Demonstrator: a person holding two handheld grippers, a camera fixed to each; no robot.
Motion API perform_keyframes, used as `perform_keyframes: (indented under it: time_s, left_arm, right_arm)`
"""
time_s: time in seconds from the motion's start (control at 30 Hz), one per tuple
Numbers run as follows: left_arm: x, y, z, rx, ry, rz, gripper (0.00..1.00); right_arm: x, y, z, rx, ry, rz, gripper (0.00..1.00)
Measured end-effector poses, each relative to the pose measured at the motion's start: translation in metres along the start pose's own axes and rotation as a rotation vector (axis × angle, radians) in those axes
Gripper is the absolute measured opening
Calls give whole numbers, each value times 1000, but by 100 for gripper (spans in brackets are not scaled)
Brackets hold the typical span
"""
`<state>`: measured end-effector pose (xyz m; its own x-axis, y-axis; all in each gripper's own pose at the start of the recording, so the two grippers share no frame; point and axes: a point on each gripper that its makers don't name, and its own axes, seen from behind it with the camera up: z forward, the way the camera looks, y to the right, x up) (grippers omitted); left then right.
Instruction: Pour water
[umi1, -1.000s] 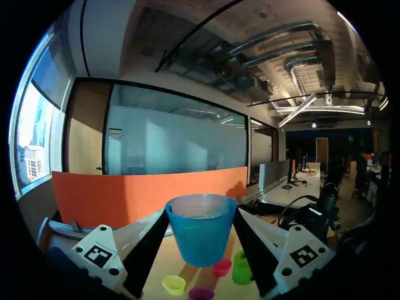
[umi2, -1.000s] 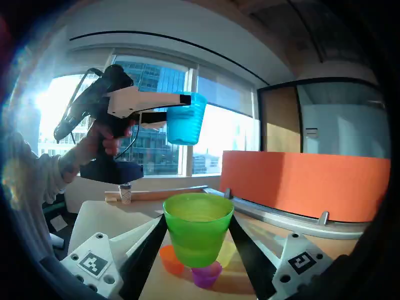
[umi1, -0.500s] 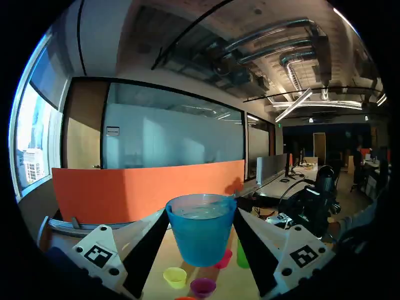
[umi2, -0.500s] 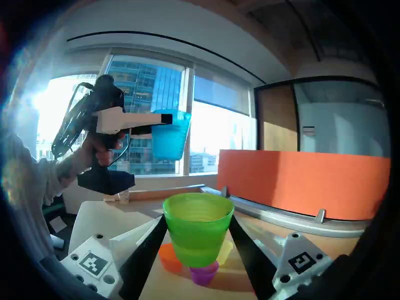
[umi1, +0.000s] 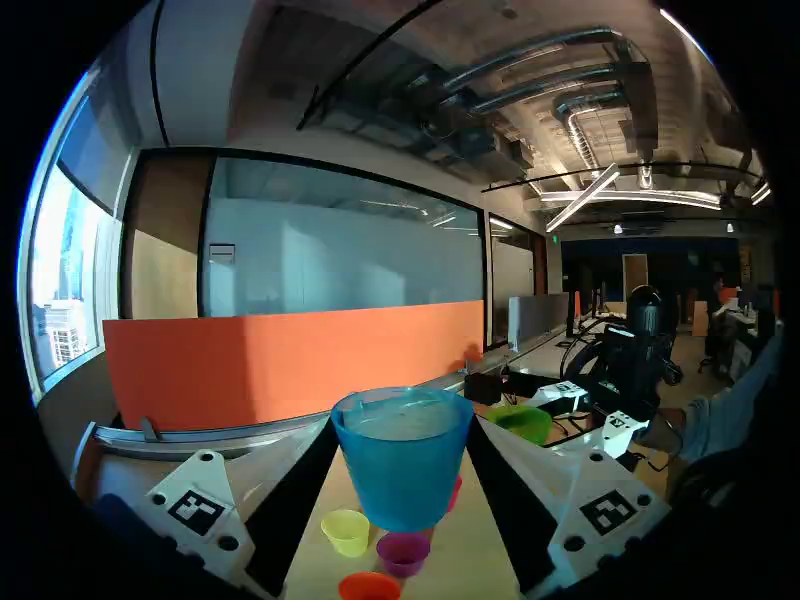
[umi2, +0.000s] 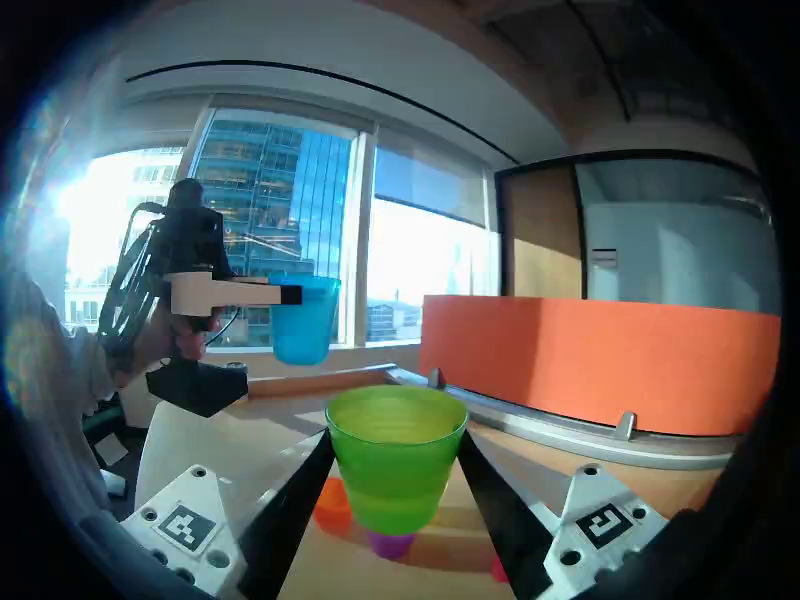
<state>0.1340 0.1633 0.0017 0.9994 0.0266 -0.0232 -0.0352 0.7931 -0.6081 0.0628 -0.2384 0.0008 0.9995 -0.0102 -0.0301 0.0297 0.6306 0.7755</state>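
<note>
In the left gripper view my left gripper (umi1: 402, 462) is shut on a blue cup (umi1: 402, 458) with water in it, held upright above the table. The right gripper view has my right gripper (umi2: 396, 470) shut on an upright green cup (umi2: 396, 455). That green cup (umi1: 520, 421) also appears at the right of the left gripper view, held by the right gripper (umi1: 575, 400). The blue cup (umi2: 303, 318) and left gripper (umi2: 285, 297) appear at the left of the right gripper view, level with a hand (umi2: 165, 335) holding them.
Small cups stand on the wooden table (umi1: 470, 560) below: yellow (umi1: 346, 530), purple (umi1: 403, 552), orange (umi1: 368, 586). An orange cup (umi2: 333, 503) and a purple one (umi2: 390, 543) sit under the green cup. An orange partition (umi1: 290, 360) and a metal rail (umi2: 560, 430) bound the table's far side.
Both grippers have risen and drawn apart. The blue cup has dropped lower and farther left in the right gripper view. The green cup has come up into the left gripper view.
</note>
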Motion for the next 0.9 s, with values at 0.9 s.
perform_keyframes:
  time_s: [0.9]
  left_arm:
    - [-59, 27, -15, -63, -57, 20, 88]
  right_arm:
    - [-9, 13, -27, -18, -58, 8, 89]
